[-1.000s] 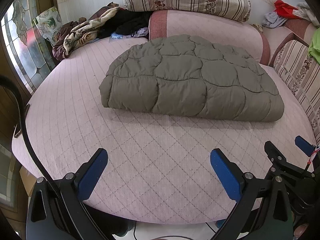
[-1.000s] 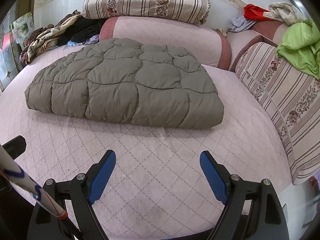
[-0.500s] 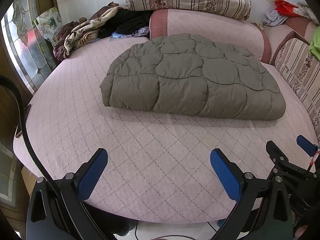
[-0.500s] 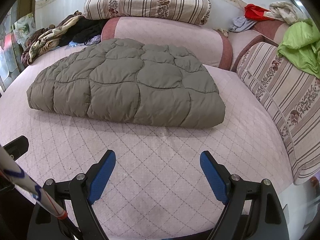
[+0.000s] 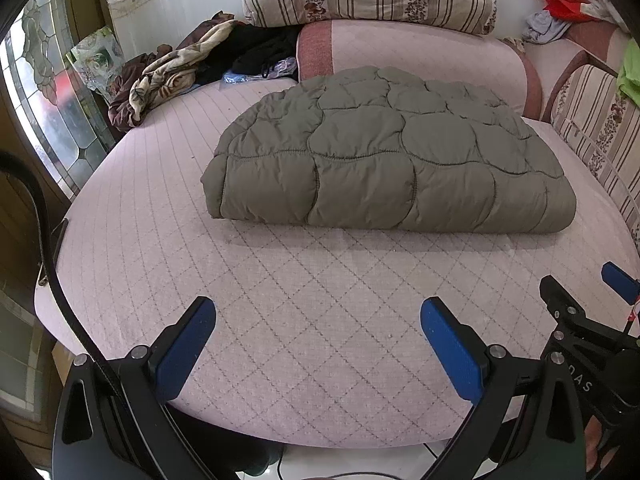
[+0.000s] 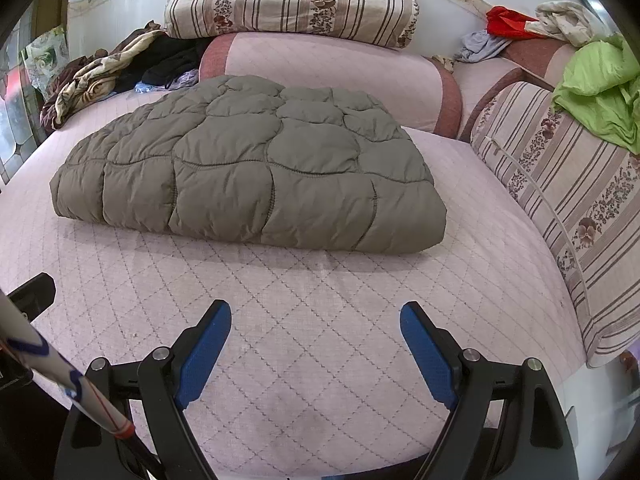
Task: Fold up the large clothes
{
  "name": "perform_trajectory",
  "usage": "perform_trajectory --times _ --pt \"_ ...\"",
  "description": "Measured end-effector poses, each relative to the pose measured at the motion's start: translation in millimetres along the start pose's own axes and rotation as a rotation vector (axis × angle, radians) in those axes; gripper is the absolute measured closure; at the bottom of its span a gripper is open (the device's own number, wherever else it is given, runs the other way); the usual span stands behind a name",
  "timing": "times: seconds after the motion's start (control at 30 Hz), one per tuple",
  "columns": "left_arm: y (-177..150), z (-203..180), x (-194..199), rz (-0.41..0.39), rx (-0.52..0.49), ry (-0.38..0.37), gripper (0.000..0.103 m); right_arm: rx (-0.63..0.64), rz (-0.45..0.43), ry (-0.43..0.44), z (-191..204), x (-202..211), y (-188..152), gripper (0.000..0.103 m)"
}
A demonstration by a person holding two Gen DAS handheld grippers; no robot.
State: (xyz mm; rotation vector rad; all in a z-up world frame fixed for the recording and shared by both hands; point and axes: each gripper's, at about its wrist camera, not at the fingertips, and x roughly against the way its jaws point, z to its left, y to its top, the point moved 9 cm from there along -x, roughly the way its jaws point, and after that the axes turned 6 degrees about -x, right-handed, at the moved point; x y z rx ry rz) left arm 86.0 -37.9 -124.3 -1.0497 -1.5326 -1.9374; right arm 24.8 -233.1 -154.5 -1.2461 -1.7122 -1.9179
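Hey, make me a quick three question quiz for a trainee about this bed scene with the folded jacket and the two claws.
1. True or false: the left claw is shut on the olive quilted jacket.
2. Multiple choice: what lies on the striped cushion to the right of the bed? A) a bright green garment B) a blue towel C) a black shoe
3. Fill in: the right claw is ____ and touches nothing.

Key: 1 false, both claws hang open short of the jacket; 2 A, the green garment; 3 open.
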Motion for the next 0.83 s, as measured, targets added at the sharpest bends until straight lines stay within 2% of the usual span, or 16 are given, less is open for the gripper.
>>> perform_trajectory --times 0.67,0.83 --pt "0.1 0.5 -5.5 0.014 0.002 -0.008 0.001 -0.003 0.006 0.003 -0.5 -0.6 0.2 0.013" --pt "-3.0 2.0 -9.2 0.026 0.000 -0.004 0.001 -0.009 0.029 0.010 0.6 -7.0 -3.7 0.013"
